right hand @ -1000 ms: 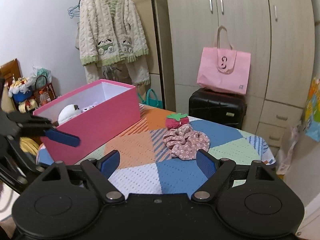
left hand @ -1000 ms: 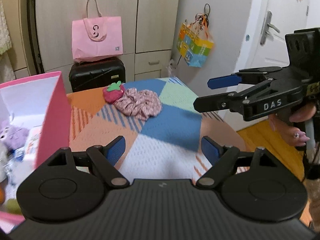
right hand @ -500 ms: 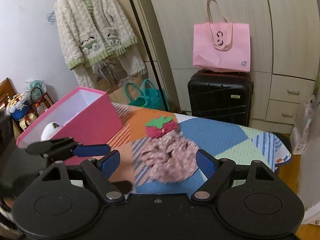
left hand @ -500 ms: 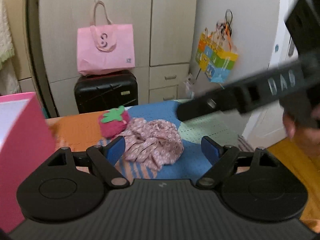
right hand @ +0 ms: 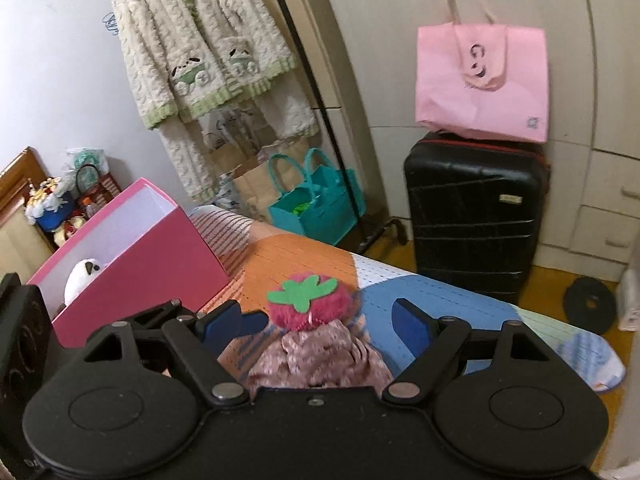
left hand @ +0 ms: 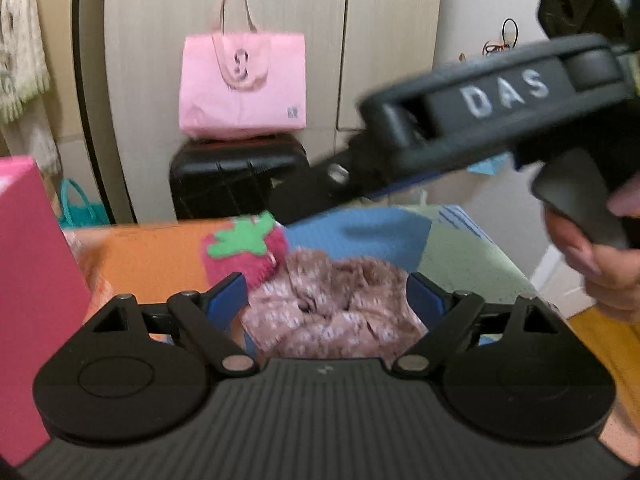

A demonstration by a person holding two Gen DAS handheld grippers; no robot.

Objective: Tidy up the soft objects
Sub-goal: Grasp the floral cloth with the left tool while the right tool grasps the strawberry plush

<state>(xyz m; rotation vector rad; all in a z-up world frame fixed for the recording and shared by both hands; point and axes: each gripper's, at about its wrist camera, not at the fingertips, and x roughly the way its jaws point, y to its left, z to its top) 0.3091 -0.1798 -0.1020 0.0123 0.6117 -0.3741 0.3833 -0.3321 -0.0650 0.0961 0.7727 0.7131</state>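
Note:
A pink floral cloth (left hand: pixel 332 312) lies bunched on the patchwork table cover (left hand: pixel 152 256), touching a pink plush strawberry (left hand: pixel 244 252) with a green leaf top. My left gripper (left hand: pixel 326 300) hangs low over the cloth. Its jaws are opening, the cloth lies between the blue pads, and neither pad presses on it. In the right wrist view my right gripper (right hand: pixel 316 320) stands open around the strawberry (right hand: pixel 308 300) and the cloth (right hand: pixel 320 356) without gripping. The right gripper's body (left hand: pixel 480 116) crosses the upper right of the left wrist view, held by a hand (left hand: pixel 600 264).
An open pink box (right hand: pixel 140 268) with a white plush toy (right hand: pixel 84 276) inside stands on the table's left. Beyond the table are a black suitcase (right hand: pixel 476 216) with a pink bag (right hand: pixel 480 76) on top, a teal bag (right hand: pixel 316 204) and wardrobe doors. The table's far edge lies just behind the strawberry.
Both grippers have moved forward and down onto the cloth and strawberry, which now sit between their fingers. The pink box has slid toward the left edge of both views.

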